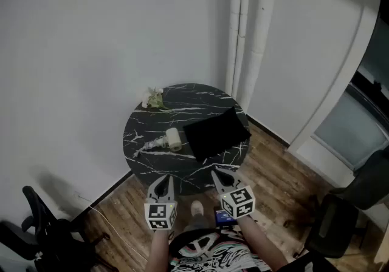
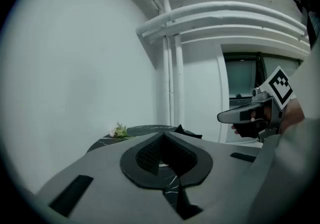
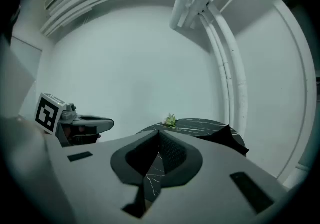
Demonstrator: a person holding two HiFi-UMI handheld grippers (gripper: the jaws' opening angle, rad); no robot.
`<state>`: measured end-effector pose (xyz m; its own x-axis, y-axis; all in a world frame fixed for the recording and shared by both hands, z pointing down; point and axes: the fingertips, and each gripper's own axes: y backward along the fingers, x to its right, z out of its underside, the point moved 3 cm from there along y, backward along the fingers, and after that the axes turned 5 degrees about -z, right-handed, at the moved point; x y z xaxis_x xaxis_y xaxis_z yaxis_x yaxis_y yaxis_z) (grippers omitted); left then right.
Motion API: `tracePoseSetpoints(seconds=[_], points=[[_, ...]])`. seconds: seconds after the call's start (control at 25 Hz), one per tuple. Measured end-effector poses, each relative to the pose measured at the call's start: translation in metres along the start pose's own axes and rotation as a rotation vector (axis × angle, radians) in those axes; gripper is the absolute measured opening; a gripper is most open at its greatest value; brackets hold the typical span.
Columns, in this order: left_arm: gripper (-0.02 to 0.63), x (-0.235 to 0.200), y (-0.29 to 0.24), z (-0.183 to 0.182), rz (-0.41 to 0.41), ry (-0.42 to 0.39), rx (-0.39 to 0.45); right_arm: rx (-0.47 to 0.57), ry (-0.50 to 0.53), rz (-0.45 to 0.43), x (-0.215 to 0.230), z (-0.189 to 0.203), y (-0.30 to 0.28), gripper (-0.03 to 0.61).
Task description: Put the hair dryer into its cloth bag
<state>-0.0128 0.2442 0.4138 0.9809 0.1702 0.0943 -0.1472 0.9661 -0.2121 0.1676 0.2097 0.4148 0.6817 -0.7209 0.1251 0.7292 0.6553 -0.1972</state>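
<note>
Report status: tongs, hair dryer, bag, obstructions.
Left tongs and right tongs shut, empty, short of the table. Hair dryer lying on the table beside the black cloth bag, untouched. Nothing in the way.

No words, brands or numbers are legible; only black-and-white square markers (image 1: 160,215) show on the left gripper (image 1: 163,178) and right gripper (image 1: 220,175).

Round black marble table (image 1: 196,97) with hair dryer (image 1: 161,141), black cloth bag (image 1: 216,133), perhaps a flower sprig (image 1: 153,99).
</note>
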Motion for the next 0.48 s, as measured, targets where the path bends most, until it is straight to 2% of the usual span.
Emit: tracePoseSetpoints(seconds=[0.32, 0.48], points=[[0.012, -0.002, 0.008, 0.010, -0.009, -0.032, -0.037, 0.009, -0.019, 0.016, 0.000, -0.006, -0.004, 0.018], [0.012, -0.013, 0.000, 0.024, 0.000, -0.027, -0.065, -0.023, -0.034, 0.012, -0.003, 0.005, -0.021, 0.018]])
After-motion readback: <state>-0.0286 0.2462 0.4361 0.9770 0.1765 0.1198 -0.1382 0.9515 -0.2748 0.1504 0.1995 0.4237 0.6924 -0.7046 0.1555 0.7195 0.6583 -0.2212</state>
